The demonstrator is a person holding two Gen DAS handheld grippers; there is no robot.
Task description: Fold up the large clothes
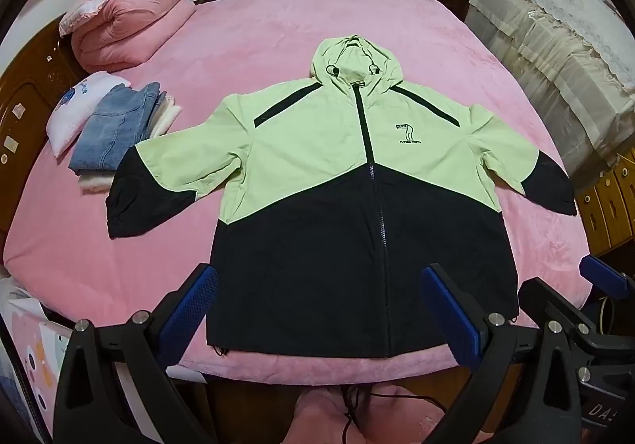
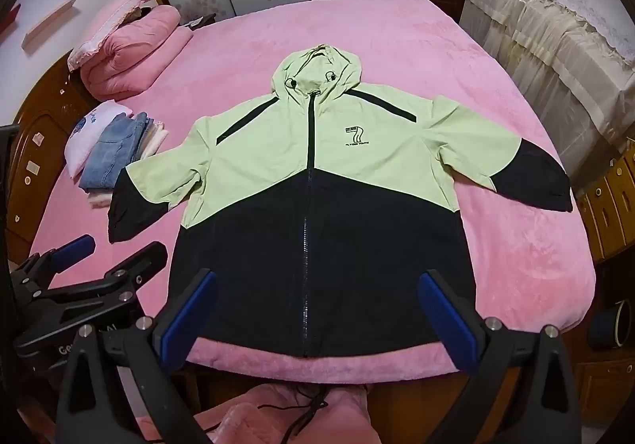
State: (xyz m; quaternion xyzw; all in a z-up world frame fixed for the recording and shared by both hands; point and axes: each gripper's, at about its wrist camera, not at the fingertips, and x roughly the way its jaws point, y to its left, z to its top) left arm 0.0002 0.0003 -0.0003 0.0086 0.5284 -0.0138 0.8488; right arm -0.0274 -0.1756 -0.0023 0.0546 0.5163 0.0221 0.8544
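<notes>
folded clothes pile at bed's left edge | my left hand-held gripper spread wide, holding nothing, over the hem | jacket flat, zipped, face up, sleeves out, mid pink bed | my right hand-held gripper spread wide, empty, over the hem

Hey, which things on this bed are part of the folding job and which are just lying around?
For the job: jacket, left gripper, right gripper.
Lying about: folded jeans, white garment, pink quilt.
</notes>
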